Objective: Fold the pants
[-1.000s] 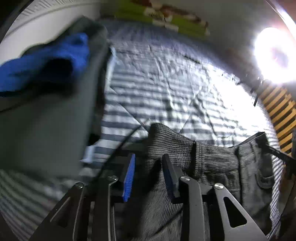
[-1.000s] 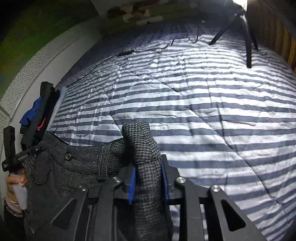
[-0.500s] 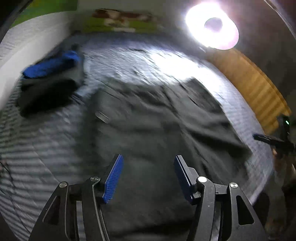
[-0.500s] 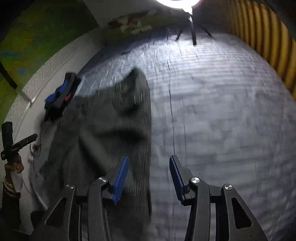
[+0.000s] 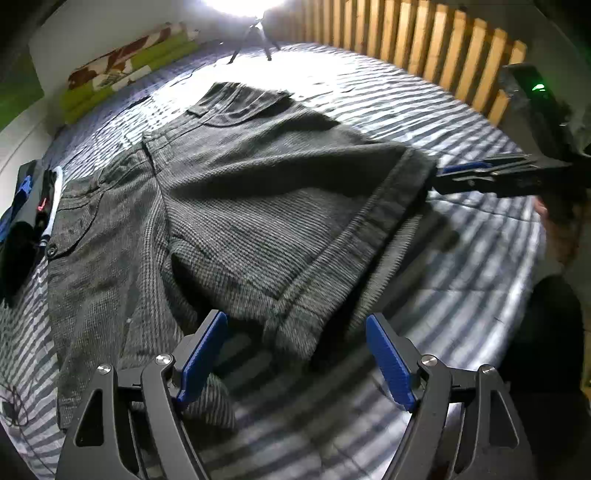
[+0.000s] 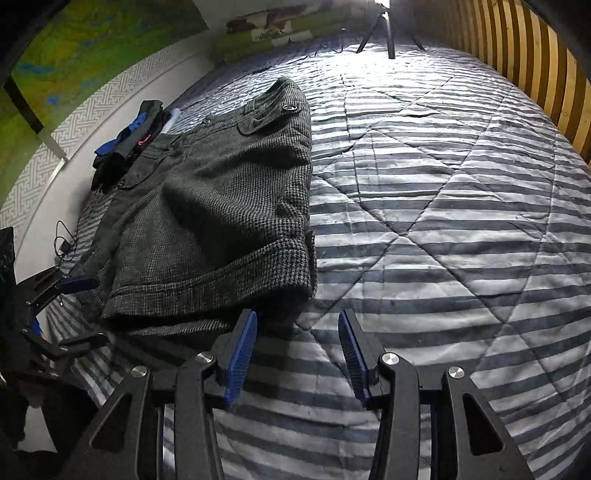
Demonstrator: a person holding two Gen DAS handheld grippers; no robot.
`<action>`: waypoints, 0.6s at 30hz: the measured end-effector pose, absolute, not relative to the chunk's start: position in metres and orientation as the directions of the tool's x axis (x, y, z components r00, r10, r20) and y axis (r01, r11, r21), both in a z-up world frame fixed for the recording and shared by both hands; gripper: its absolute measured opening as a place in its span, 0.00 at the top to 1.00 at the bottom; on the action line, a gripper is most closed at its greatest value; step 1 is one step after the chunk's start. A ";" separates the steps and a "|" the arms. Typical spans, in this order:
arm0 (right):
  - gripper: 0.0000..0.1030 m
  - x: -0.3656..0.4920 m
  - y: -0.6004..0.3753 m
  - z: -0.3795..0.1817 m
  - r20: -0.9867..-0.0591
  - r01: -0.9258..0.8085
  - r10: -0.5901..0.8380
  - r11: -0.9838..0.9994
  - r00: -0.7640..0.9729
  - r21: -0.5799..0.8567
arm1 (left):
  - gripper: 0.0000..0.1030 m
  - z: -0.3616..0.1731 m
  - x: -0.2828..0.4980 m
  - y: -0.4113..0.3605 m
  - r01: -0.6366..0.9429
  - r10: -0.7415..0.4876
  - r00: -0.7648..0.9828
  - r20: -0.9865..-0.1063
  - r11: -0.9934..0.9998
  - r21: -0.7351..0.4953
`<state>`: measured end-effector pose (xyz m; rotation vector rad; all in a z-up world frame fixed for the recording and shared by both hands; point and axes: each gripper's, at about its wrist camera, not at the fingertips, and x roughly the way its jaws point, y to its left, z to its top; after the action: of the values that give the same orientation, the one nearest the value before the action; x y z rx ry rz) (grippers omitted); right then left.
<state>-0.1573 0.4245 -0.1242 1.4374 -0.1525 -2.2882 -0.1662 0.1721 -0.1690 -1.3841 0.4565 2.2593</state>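
Observation:
Dark grey checked pants (image 5: 236, 206) (image 6: 218, 206) lie spread on the striped bed, their legs doubled up over the upper part. My left gripper (image 5: 295, 354) is open just short of the folded hem, nothing between its blue pads. My right gripper (image 6: 295, 347) is open too, at the near right corner of the hem, its left pad (image 6: 242, 354) by the cloth edge. In the left wrist view the right gripper (image 5: 476, 175) shows from the side at the hem's far corner. In the right wrist view the left gripper (image 6: 74, 310) shows at the left edge.
A pile of dark and blue clothes (image 5: 22, 206) (image 6: 129, 147) lies by the wall beside the waistband. A tripod with a bright lamp (image 6: 384, 33) stands at the far end of the bed. A wooden slatted headboard (image 5: 424, 51) runs along the right. A thin cable (image 6: 62, 240) lies at the left edge.
Both grippers held the pants a second ago; both have let go and pulled back toward the near edge. The pants now lie folded on the bed.

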 end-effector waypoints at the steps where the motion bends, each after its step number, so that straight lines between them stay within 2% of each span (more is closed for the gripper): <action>1: 0.59 -0.159 0.424 -0.127 -0.832 0.293 -0.416 -0.901 -0.367 0.320 | 0.22 -0.174 -0.171 0.173 -0.528 0.190 -0.395 -0.899 -0.848 0.053; 3: 0.59 -0.163 0.423 -0.133 -0.832 0.283 -0.418 -0.901 -0.365 0.329 | 0.32 -0.181 -0.175 0.173 -0.528 0.165 -0.397 -0.903 -0.846 0.077; 7: 0.59 -0.171 0.418 -0.140 -0.836 0.274 -0.412 -0.905 -0.363 0.327 | 0.34 -0.192 -0.178 0.172 -0.533 0.167 -0.364 -0.916 -0.844 0.058; 11: 0.60 -0.172 0.408 -0.144 -0.843 0.307 -0.403 -0.903 -0.356 0.301 | 0.34 -0.196 -0.177 0.177 -0.543 0.135 -0.386 -0.913 -0.833 0.106; 13: 0.72 -0.173 0.409 -0.144 -0.840 0.303 -0.406 -0.902 -0.360 0.307 | 0.41 -0.198 -0.183 0.177 -0.538 0.123 -0.402 -0.907 -0.834 0.125; 14: 0.76 -0.173 0.409 -0.143 -0.837 0.300 -0.417 -0.898 -0.353 0.321 | 0.51 -0.199 -0.185 0.175 -0.532 0.126 -0.398 -0.909 -0.838 0.117; 15: 0.85 -0.173 0.408 -0.143 -0.838 0.299 -0.418 -0.898 -0.350 0.323 | 0.65 -0.198 -0.188 0.170 -0.522 0.137 -0.387 -0.912 -0.848 0.094; 16: 0.90 -0.173 0.408 -0.142 -0.843 0.300 -0.408 -0.902 -0.351 0.312 | 0.70 -0.196 -0.189 0.167 -0.514 0.139 -0.388 -0.911 -0.853 0.088; 18: 0.92 -0.171 0.405 -0.136 -0.853 0.312 -0.375 -0.911 -0.363 0.268 | 0.76 -0.185 -0.188 0.159 -0.503 0.167 -0.406 -0.898 -0.862 0.068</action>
<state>-0.1707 0.4048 -0.1361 1.4600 -0.0828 -2.2957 -0.1880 0.1588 -0.1848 -1.4097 0.4641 2.2932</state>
